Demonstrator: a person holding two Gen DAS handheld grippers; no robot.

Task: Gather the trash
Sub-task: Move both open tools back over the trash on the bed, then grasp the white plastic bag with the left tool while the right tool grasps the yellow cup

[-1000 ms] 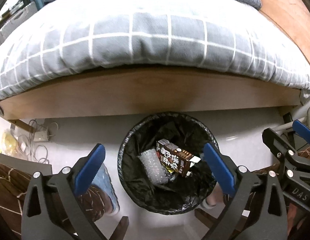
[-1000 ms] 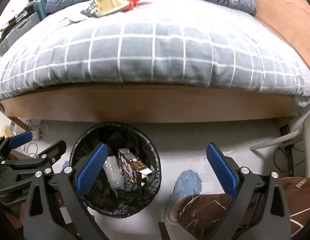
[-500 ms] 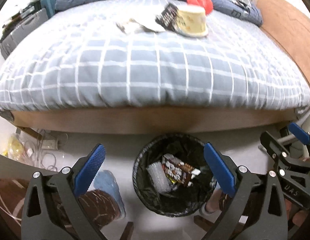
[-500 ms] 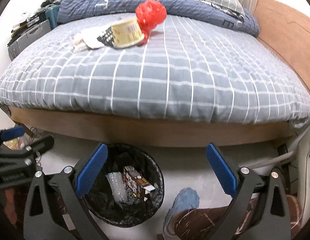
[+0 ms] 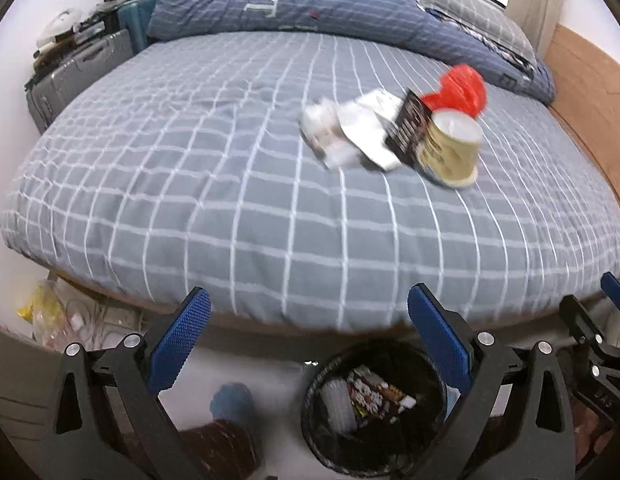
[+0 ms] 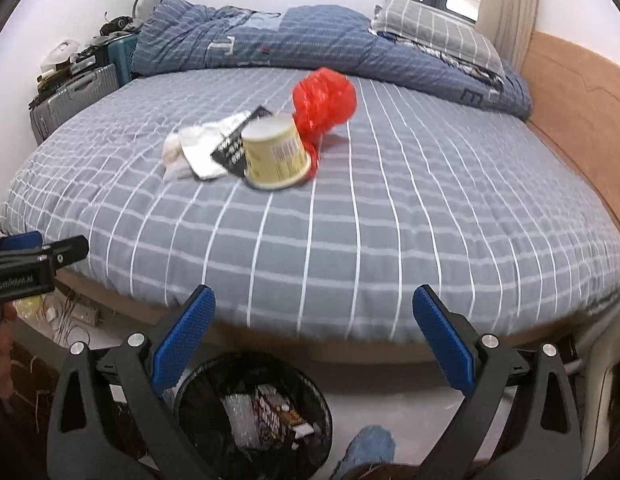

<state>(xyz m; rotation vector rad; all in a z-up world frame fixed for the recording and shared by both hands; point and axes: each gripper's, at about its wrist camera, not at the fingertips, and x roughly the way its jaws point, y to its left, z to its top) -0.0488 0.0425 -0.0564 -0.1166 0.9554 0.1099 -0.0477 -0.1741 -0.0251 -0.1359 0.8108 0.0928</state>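
Trash lies in a heap on the grey checked bed: a yellow paper cup on its side, a red crumpled bag, a black wrapper and white crumpled paper. A black-lined bin on the floor below the bed's edge holds a brown carton and bubble wrap. My left gripper and right gripper are both open and empty, well short of the heap.
A blue duvet and a pillow lie at the bed's far end. Suitcases stand at the left. A wooden board runs along the right. Cables lie on the floor at left. The person's legs are by the bin.
Both grippers have risen and tilted up from the bin toward the bed top. The trash heap has come into full view; the bin has dropped to the bottom edge.
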